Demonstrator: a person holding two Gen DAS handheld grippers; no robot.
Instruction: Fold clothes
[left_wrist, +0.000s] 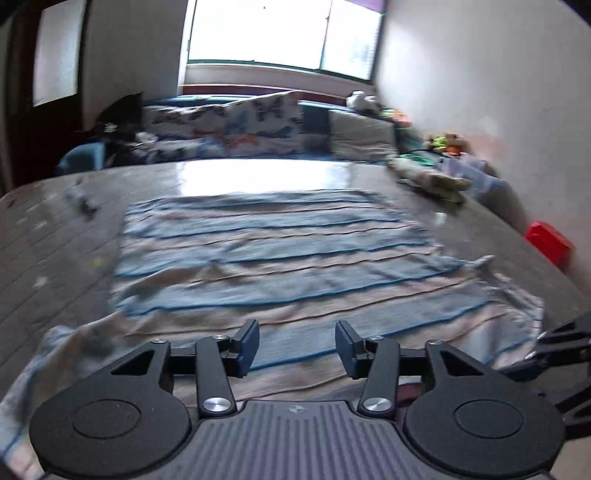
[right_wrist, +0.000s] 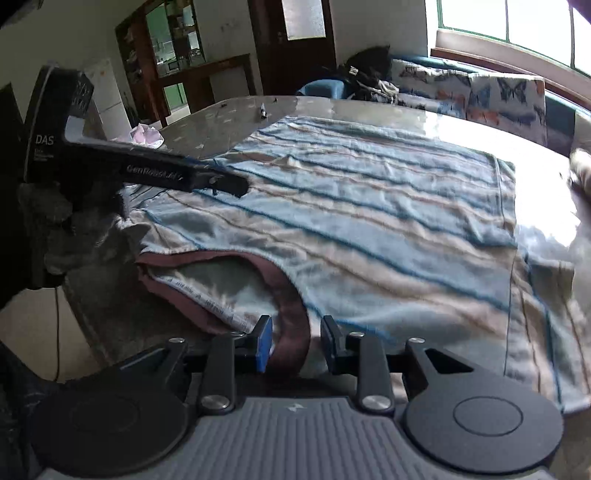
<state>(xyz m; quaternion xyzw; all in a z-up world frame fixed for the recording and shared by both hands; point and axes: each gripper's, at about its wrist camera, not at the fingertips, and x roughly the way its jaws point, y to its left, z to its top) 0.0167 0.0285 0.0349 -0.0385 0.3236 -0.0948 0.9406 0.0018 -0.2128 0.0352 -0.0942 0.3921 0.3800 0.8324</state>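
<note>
A blue, white and tan striped T-shirt lies spread flat on a grey table, neck end towards me. My left gripper is open and hovers just above the shirt's near edge. My right gripper is open, and the shirt's maroon collar lies between its fingers. The shirt fills the right wrist view, where the left gripper reaches over the shirt's left shoulder. The right gripper's edge shows at the right of the left wrist view.
A couch with butterfly-print cushions stands behind the table under a bright window. Toys and clutter sit at the table's far right. A red box is beyond the right edge. Small dark items lie on the far table.
</note>
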